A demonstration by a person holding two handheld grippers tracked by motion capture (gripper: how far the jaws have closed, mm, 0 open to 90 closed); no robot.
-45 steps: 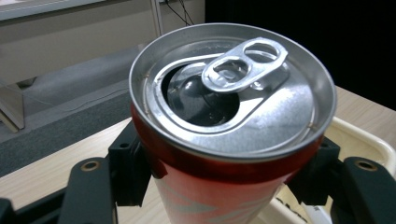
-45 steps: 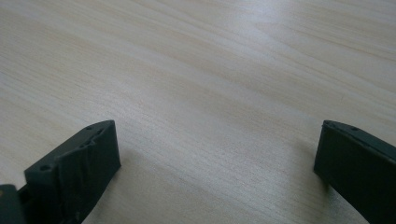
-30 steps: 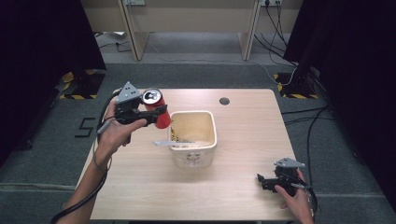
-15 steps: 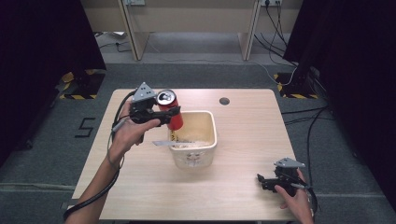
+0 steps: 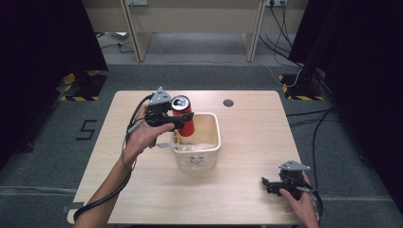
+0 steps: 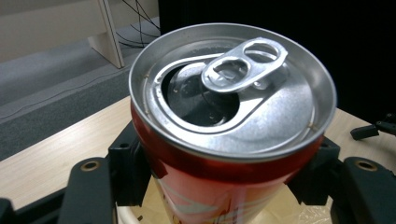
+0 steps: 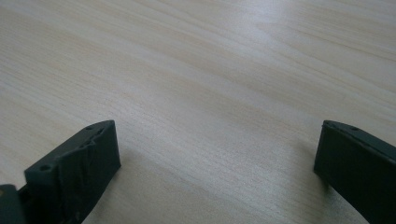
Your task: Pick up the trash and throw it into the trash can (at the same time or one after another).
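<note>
**Q:** Status on your tongs?

**Me:** Left gripper (image 5: 183, 121) is clamping the red can (image 5: 183, 116) mid-frame, hanging over the beige tub's (image 5: 216, 137) left rim. Right gripper (image 5: 266, 183) is sitting lower right on the table (image 5: 247, 123), jaws apart, gripping nothing.

High view overhead, gripper views close, sharing table (image 5: 247, 137)

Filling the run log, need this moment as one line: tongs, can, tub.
left tongs: shut on red can | can: opened, upright, over cream tub left rim | right tongs: open, empty, near table corner
</note>
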